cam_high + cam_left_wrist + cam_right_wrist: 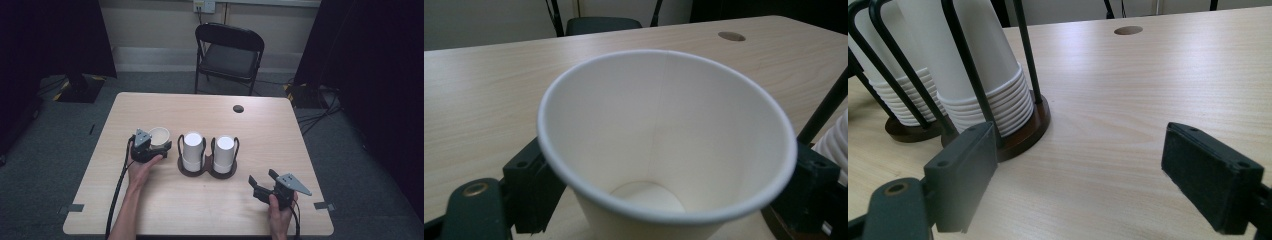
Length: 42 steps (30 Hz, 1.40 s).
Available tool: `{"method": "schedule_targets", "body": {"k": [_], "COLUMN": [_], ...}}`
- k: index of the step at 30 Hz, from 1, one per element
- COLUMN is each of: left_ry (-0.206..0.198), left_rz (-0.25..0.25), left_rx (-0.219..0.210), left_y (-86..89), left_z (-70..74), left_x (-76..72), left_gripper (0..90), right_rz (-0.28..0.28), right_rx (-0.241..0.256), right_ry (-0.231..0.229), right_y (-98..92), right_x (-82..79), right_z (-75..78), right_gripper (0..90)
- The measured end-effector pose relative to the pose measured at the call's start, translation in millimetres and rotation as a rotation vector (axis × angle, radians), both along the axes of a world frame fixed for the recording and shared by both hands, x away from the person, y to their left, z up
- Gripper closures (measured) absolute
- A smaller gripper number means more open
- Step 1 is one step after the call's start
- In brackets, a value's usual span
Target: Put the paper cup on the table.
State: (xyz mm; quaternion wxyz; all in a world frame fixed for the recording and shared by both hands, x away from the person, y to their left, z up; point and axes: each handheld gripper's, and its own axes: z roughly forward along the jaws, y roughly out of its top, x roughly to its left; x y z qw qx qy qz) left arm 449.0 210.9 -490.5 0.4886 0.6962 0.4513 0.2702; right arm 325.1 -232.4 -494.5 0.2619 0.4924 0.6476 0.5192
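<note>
A: Starting at the left, what's in hand?

B: The left gripper (151,145) has 1 paper cup (160,135), mouth up, clamped between its 2 jaws; the left gripper view looks straight down into the cup (664,145), with a jaw pressed against each side of it. It sits over the table (150,107), just left of the cup holder (207,170).

A: And the holder?

B: 2 wire cages on a dark base, each with a stack of upside-down cups (983,80) (nested rims show clearly in the right gripper view).

A: The right side?

B: The right gripper (264,186) rests near the table's front edge, jaws spread wide with nothing between them.

A: How far along, then?

B: My judgement: 1 cup is out and upright. Setting it down and letting go is what's left; whether more cups follow, I can't tell.
</note>
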Motion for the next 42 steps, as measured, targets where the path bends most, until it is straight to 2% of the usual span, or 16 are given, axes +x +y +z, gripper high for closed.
{"method": "schedule_targets", "body": {"k": [7, 11, 16, 17, 21, 25, 26, 28, 29, 33, 35, 42], "left_ry": [0.011, 0.014, 0.022, 0.017, 0.036, 0.034, 0.039, 0.041, 0.04, 0.025, 0.021, 0.021], "left_rz": [0.01, 0.005, 0.001, 0.002, -0.005, 0.016, 0.017, 0.031, 0.038, 0.034, 0.037, 0.032], "left_rx": [0.015, 0.049, 0.049, 0.037, 0.052, 0.008, 0.016, 0.0, 0.015, -0.023, -0.013, -0.02], "left_y": [3.1, 0.7, 0.2, -0.7, 2.1, 7.0, 9.1, 9.9, 11.1, 15.4, 15.1, 9.3], "left_z": [-2.0, -0.5, 1.9, 2.0, 1.2, 0.0, 0.4, 0.9, 1.4, 0.3, -0.1, 2.9], "left_x": [-4.6, -6.8, -10.1, -10.5, -11.9, -17.6, -18.8, -21.9, -24.5, -36.2, -41.3, -56.7], "left_gripper": [15.4, 15.4, 15.5, 15.5, 15.5, 15.5, 15.5, 15.5, 15.5, 15.7, 15.7, 15.7], "right_rz": [-0.001, -0.002, -0.002, -0.002, -0.003, -0.001, -0.001, -0.001, -0.002, -0.004, -0.003, -0.005], "right_rx": [-0.003, -0.003, -0.003, -0.003, -0.001, 0.002, 0.002, 0.0, 0.0, 0.001, 0.0, 0.001], "right_ry": [0.004, 0.003, 0.003, 0.003, 0.0, 0.0, 0.001, 0.001, 0.001, 0.0, 0.001, 0.0], "right_y": [0.3, 0.4, 0.3, 0.3, 0.1, -0.1, -0.1, 0.0, 0.1, 0.0, 0.1, 0.1], "right_x": [0.2, 0.2, 0.0, 0.1, 0.1, 0.0, 0.1, 0.1, 0.1, -0.1, -0.1, -0.6], "right_z": [0.1, 0.1, 0.1, 0.1, 0.0, -0.1, -0.1, 0.0, 0.0, 0.0, 0.0, 0.1], "right_gripper": [13.8, 13.8, 13.8, 13.8, 13.8, 13.8, 13.8, 13.8, 13.8, 13.8, 13.8, 13.8]}}
